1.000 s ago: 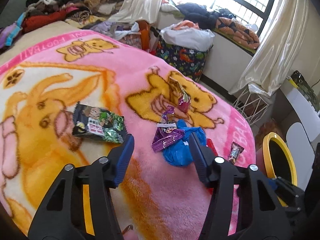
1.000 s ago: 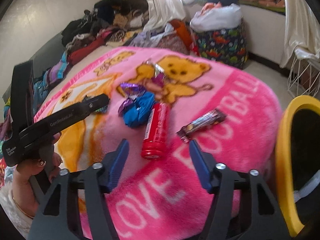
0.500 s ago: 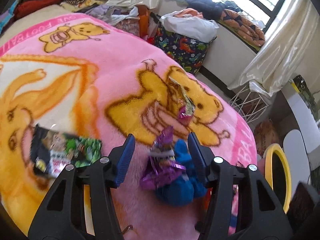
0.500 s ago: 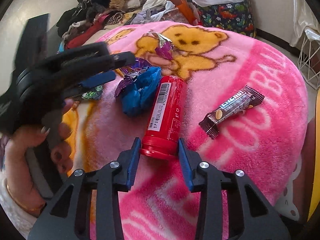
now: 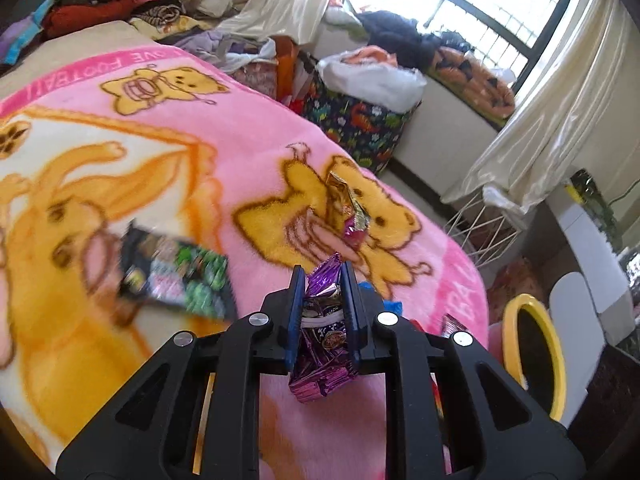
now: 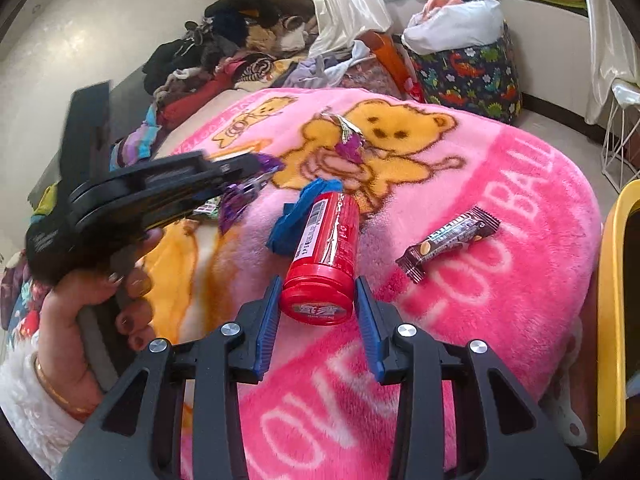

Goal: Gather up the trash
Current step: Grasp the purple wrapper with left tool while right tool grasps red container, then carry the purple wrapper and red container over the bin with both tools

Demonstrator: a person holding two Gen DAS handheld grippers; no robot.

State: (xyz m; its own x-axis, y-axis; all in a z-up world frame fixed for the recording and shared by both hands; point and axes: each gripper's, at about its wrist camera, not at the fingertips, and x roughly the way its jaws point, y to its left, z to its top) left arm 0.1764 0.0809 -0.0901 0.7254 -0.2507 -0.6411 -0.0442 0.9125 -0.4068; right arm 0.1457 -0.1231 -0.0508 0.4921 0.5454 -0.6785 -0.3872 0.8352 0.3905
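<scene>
Left fingers [image 5: 297, 300] tight on purple wrapper [image 5: 322, 344], right fingers [image 6: 269, 316] around red canister [image 6: 322, 268].

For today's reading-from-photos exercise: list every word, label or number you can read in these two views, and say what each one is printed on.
"LOVE FOOTBALL": white letters on the fluffy pink bear-print blanket, partly hidden by the right gripper.
Red plastic tube: barcode label and cap characters, too small to read.
Brown snack-bar wrapper: white brand lettering, unreadable.
Crinkled purple foil wrapper in the left gripper: print blurred.

Left gripper [image 5: 322, 280]: angled downward, jaws just closed, pads pressed on purple wrapper [image 5: 322, 340]. Right gripper [image 6: 316, 294]: angled downward, jaws just narrowed, pads flanking red canister [image 6: 322, 256] at base.
</scene>
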